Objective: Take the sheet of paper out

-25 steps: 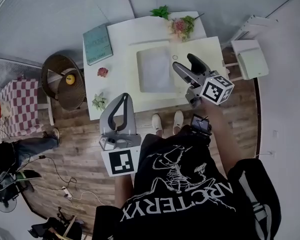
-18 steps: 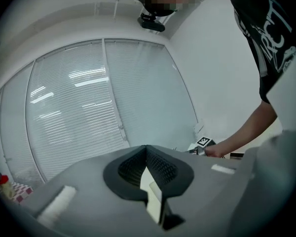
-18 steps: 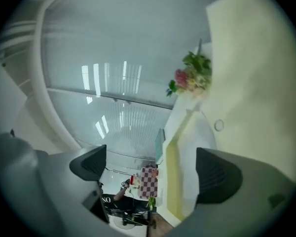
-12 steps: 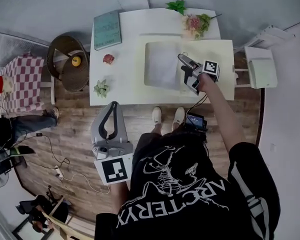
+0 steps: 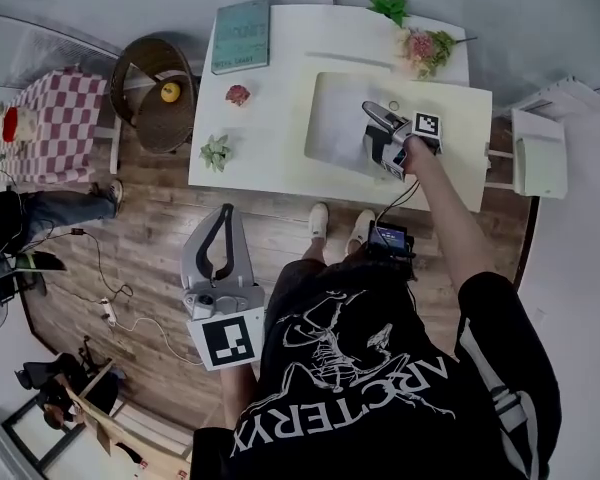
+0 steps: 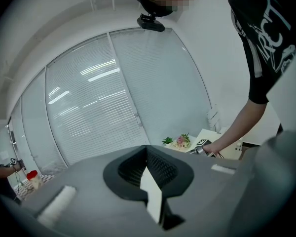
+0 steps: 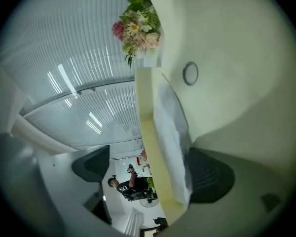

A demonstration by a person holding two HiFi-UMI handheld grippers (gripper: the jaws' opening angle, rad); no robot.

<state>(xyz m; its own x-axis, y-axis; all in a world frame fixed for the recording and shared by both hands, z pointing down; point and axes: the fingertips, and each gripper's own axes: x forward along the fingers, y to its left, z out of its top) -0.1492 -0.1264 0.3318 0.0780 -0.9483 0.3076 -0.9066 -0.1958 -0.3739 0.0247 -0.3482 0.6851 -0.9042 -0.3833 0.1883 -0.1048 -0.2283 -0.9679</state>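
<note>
**Sheet (image 5: pixel 338 133) between wide right jaws**

We see the sheet lying in the yellow folder (image 5: pixel 458 118) on the table (image 5: pixel 265 108). Our right gripper (image 5: pixel 372 136) holds its jaws wide apart, with the folder edge and the sheet between them, not gripped. Our left gripper (image 5: pixel 225 218) hangs off the table, jaws together, empty.

The right gripper (image 5: pixel 370 132) reaches over the sheet of paper (image 5: pixel 338 118) on the table (image 5: pixel 265 128).
</note>
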